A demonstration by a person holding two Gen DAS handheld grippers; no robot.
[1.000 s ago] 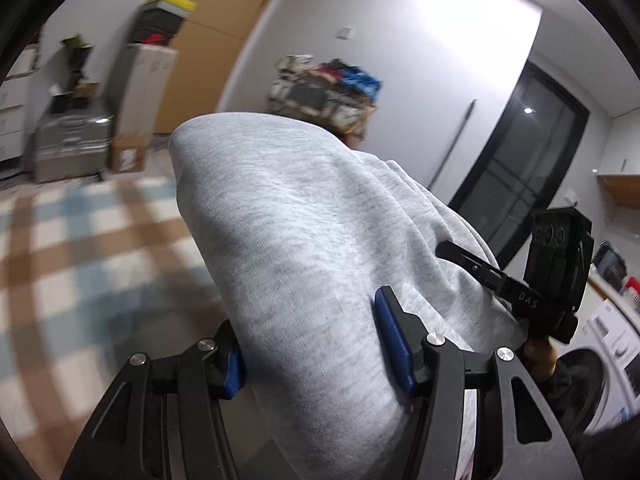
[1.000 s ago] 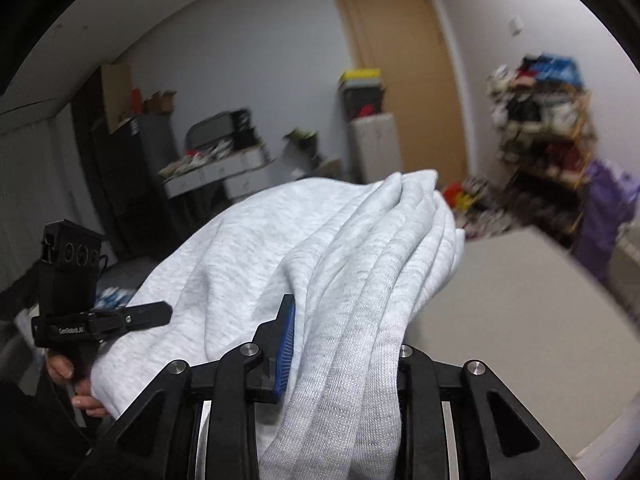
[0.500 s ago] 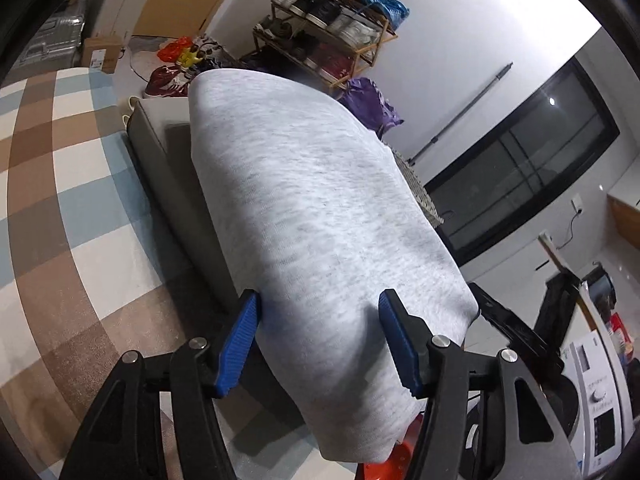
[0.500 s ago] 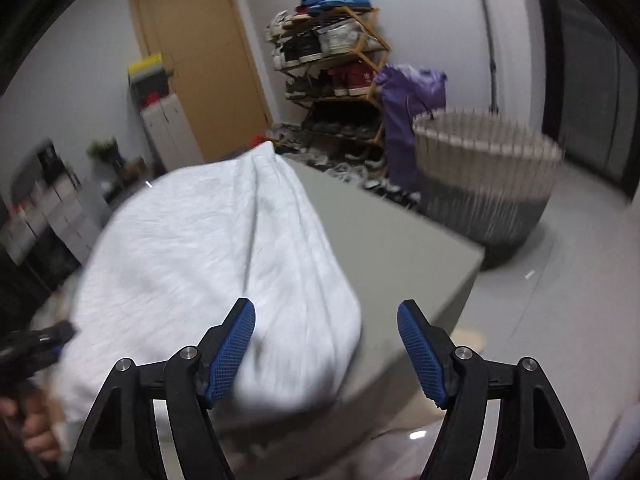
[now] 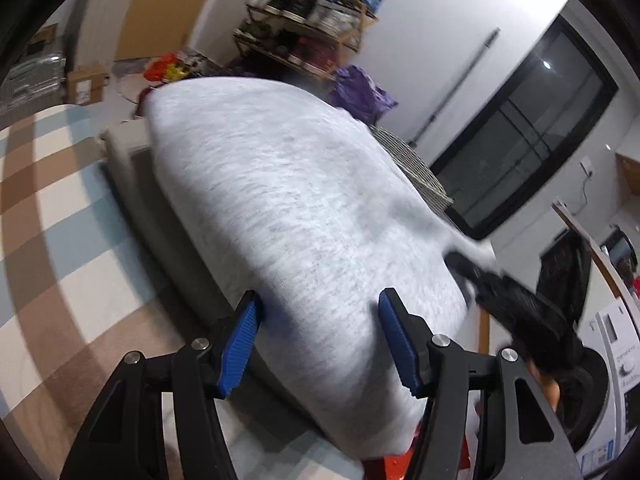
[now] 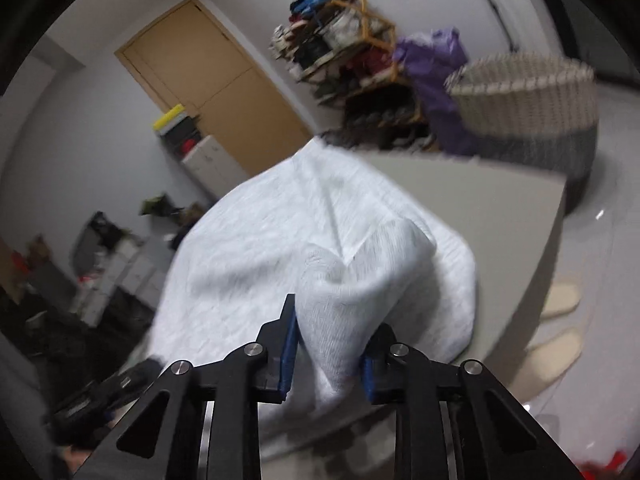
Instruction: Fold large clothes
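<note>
Grey garment (image 5: 304,216) now laid on desk (image 6: 500,208), no longer held up. Right tongs (image 6: 328,354) closing on bunched corner; left tongs (image 5: 320,344) half open, straddling near edge. Next fold starting, prob.

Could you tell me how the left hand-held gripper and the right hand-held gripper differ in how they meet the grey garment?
The left hand-held gripper stands wide, its blue pads flanking a flat edge of the grey garment without visibly pressing it. The right hand-held gripper is narrow and closing, its pads squeezing a bunched fold. Left meets smooth cloth; right meets crumpled cloth. Both share black frames and blue ribbed pads.
</note>
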